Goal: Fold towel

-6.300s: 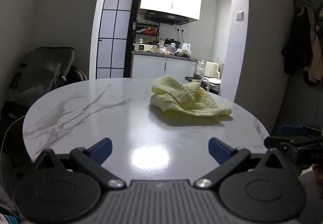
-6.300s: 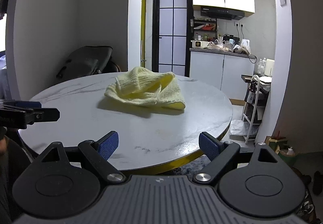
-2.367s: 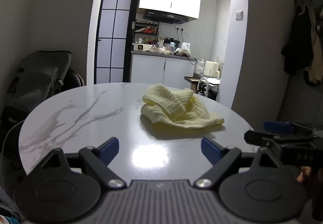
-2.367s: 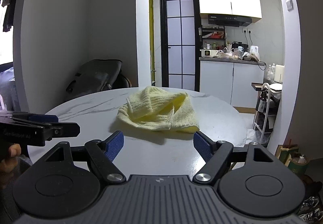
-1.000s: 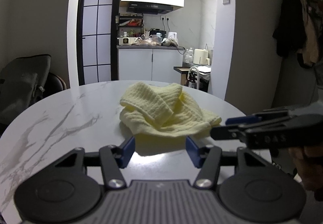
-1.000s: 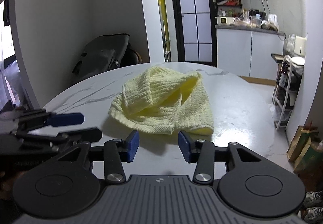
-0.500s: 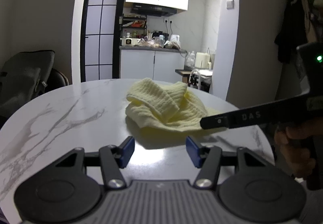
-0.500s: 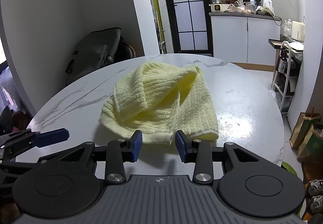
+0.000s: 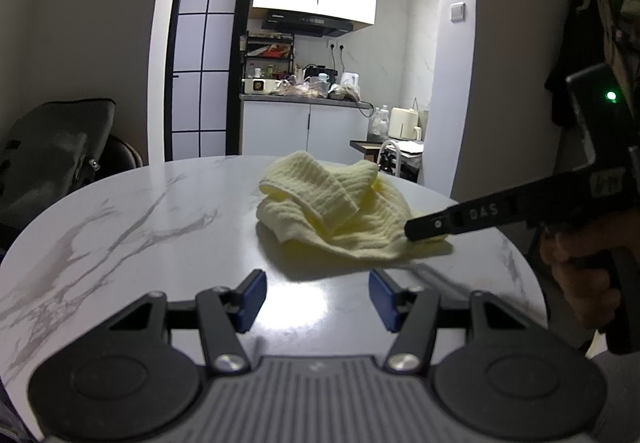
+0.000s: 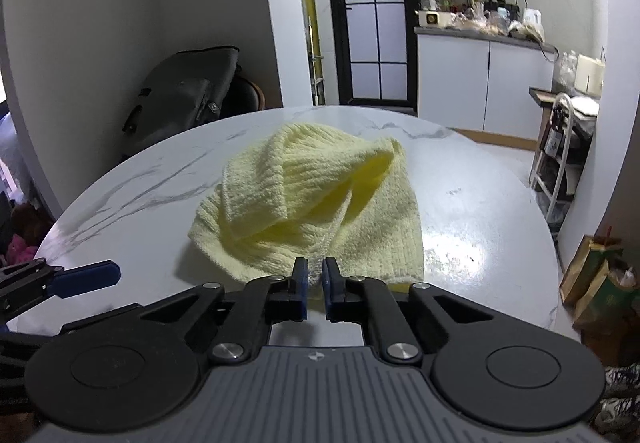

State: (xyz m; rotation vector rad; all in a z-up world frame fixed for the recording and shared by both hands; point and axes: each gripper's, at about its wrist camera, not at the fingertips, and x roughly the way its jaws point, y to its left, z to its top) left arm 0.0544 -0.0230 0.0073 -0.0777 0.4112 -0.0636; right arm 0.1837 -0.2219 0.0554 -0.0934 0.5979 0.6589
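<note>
A crumpled pale-yellow towel (image 9: 340,215) lies on the round white marble table (image 9: 140,223), right of the middle. In the right wrist view the towel (image 10: 320,203) sits straight ahead, and my right gripper (image 10: 315,275) is shut on its near edge, with cloth pinched between the blue pads. The left wrist view shows that right gripper (image 9: 414,234) from the side, its tip on the towel's right edge, held by a hand. My left gripper (image 9: 318,289) stands open just short of the towel with nothing between its fingers. Its blue tip (image 10: 86,277) shows at the left of the right wrist view.
A black bag (image 10: 184,91) rests on a chair behind the table's left side. Beyond the table are kitchen cabinets (image 9: 304,123) and a wire rack (image 10: 568,155). Paper bags (image 10: 600,275) stand on the floor at the right. Dark coats (image 9: 580,55) hang on the right wall.
My right gripper's jaws have closed from partly open onto the towel's near edge, after it came up to the towel. My left gripper has kept its place and width.
</note>
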